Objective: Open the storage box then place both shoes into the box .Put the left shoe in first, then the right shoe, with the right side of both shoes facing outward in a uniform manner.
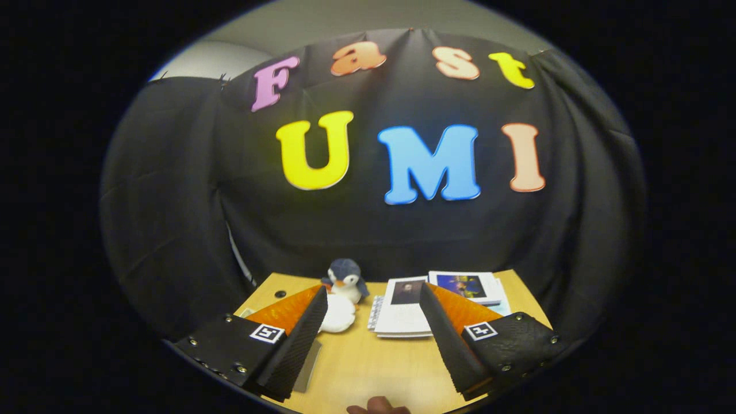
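Left finger: black ribbed pad with an orange side, held above the bench, its tip just in front of the plush toy.
Grey strip: a flat grey piece lies on the bench under the left finger; I cannot tell what it is.
Dark spot: a small round dark mark on the bench near its far left corner.
Plush penguin: a small grey and white toy with an orange beak sits upright near the far edge of the bench, a white part of it resting right in front, beside the left finger's tip.
Jaws: the gripper stands wide open with nothing between the fingers, only bare bench.
Bench: light wood, ending against the black cloth wall.
Booklets: a stack of white booklets with a dark picture on top, beyond the gap and partly behind the right finger.
Second stack: more printed sheets farther back, touching the first.
Right finger: same build, overlapping both stacks.
Hand: a fingertip shows at the bench's near edge.
Shoes and storage box: cannot tell where.
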